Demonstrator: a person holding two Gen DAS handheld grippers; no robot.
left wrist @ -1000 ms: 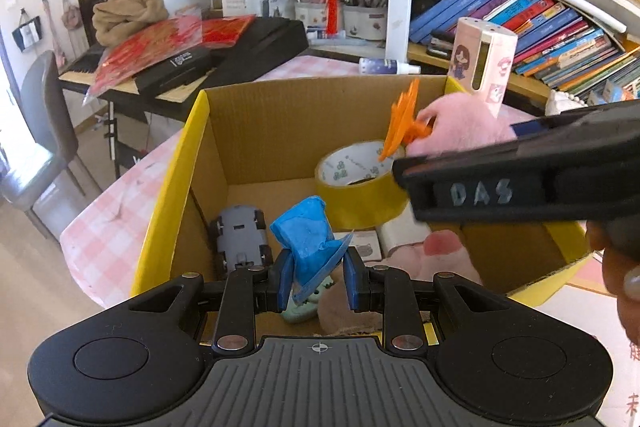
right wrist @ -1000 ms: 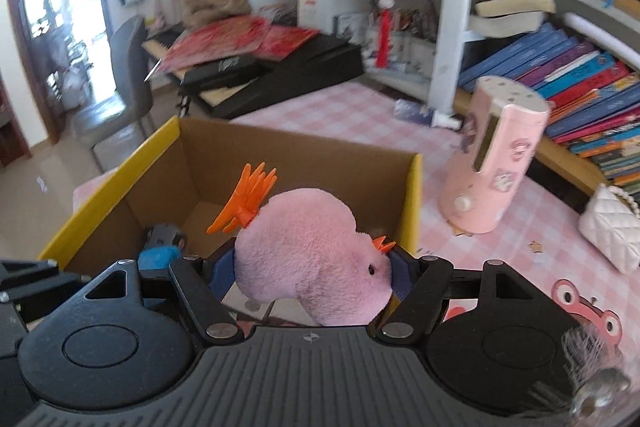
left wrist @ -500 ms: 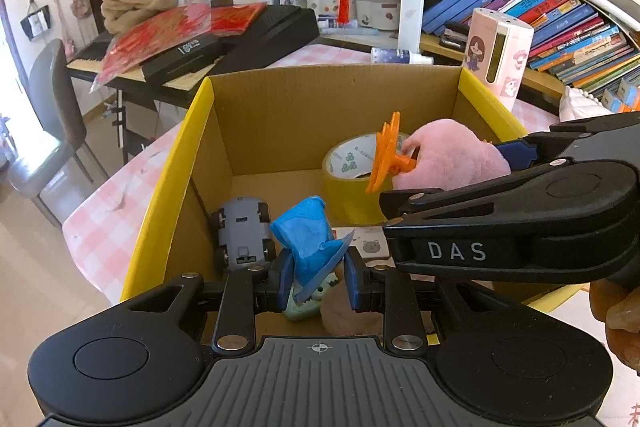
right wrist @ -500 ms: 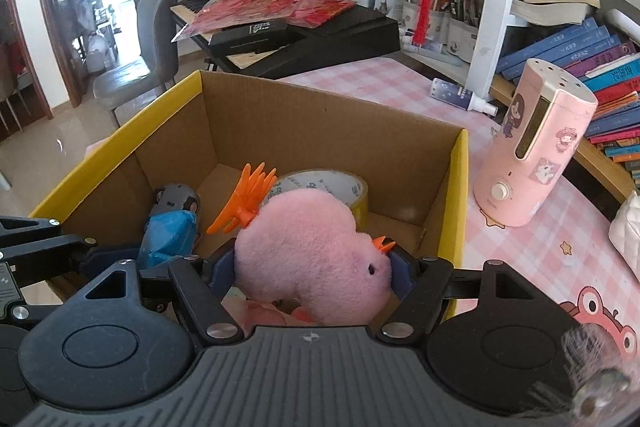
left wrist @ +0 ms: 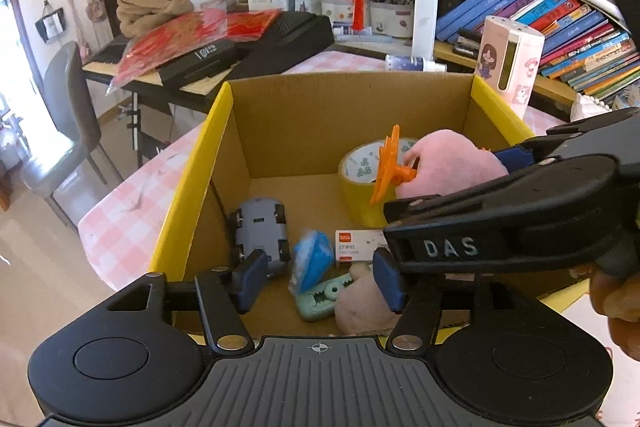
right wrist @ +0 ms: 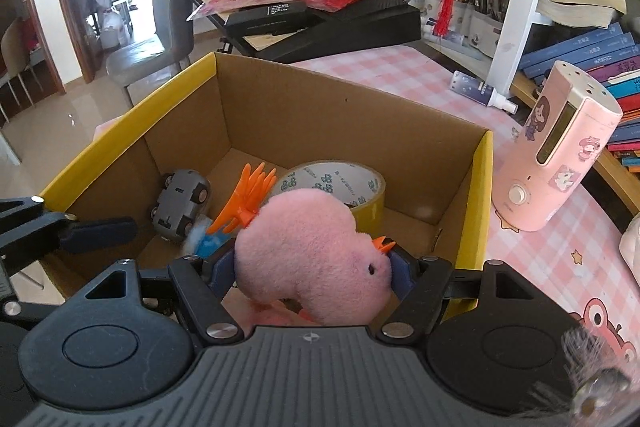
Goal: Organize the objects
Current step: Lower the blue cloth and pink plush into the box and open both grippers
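Fingers on my left gripper have just been spreading apart, and the blue toy that sat between them now lies loose on the floor of the cardboard box, touching neither pad. It rests on a small green toothed toy, just beside the grey toy car. My right gripper is clenched on the pink plush toy, its pads pressing both sides, held above the box interior near the front wall. Behind the plush stands a roll of yellow tape. Outside the box, a pink canister stands upright on the checked tablecloth.
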